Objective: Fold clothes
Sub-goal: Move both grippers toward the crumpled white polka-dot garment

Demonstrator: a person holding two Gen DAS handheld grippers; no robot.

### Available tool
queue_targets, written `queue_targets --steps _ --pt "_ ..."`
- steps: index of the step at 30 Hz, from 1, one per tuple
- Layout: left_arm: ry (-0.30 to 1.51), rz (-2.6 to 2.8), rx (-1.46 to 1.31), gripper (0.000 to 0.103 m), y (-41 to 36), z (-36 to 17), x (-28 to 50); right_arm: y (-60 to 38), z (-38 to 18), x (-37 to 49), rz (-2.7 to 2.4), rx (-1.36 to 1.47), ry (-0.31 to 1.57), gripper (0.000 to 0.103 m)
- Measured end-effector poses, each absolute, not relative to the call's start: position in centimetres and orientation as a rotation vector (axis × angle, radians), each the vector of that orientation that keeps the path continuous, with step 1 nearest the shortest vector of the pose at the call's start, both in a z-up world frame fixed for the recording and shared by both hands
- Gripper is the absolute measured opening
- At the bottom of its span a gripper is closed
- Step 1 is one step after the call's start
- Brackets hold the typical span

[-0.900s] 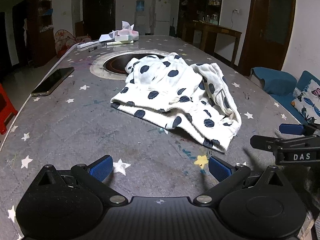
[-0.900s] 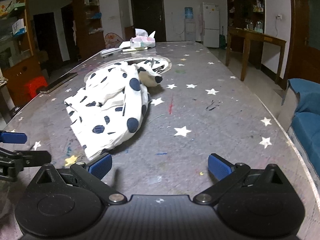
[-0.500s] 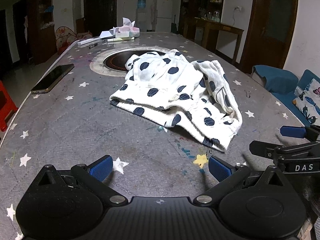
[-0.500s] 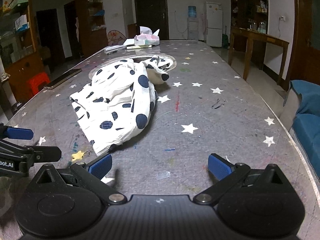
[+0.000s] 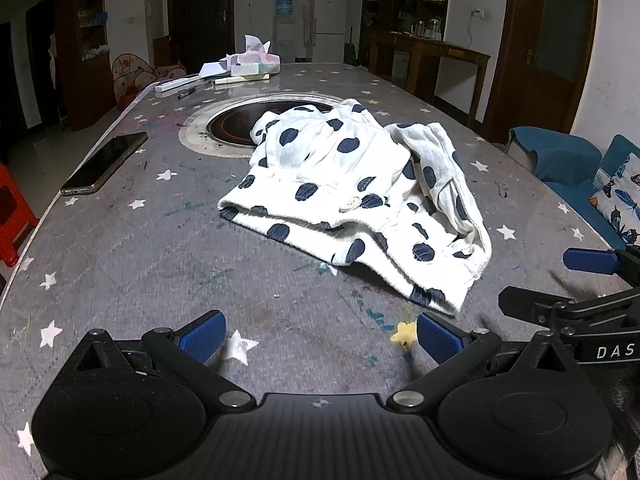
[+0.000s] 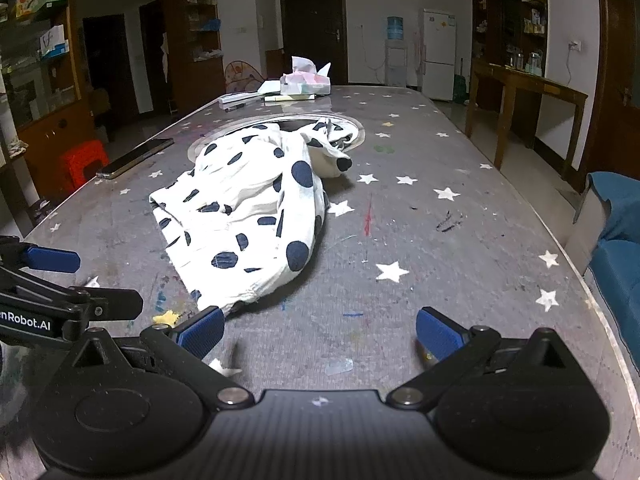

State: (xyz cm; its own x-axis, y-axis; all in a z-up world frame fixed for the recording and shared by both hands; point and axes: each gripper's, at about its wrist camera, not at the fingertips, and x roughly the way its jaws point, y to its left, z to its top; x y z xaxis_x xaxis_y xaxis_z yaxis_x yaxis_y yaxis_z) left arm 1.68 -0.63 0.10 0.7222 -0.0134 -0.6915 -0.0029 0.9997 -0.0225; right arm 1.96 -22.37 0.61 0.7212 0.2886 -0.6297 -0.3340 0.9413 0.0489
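The long grey star-print table (image 5: 120, 264) fills both views, and the white polka-dot garment (image 5: 360, 200) lies crumpled near its middle, its far edge draped over the round inset burner (image 5: 240, 120). Compared with a moment ago the cloth looms larger and nearer in both cameras: both tools have closed in on its near hem. The left gripper (image 5: 320, 338) hangs low over the table, jaws spread wide, gripping nothing, just short of the hem. The right gripper (image 6: 320, 332) is equally wide and empty, its left pad almost at the cloth's near corner. Folding has not begun; a pinch on that hem looks imminent. A phone (image 5: 106, 162) lies well left.
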Motion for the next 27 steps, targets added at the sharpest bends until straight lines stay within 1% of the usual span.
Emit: queue_targets --steps 15,27 --pt "0.757 -0.013 0.011 0.103 0.3 0.7 4.0 -21.9 1.1 3.8 0.370 -0.084 0.685 0.103" --pt "0.736 0.031 0.050 0.103 1.6 1.5 8.2 -21.0 1.7 6.0 0.405 -0.083 0.680 0.102"
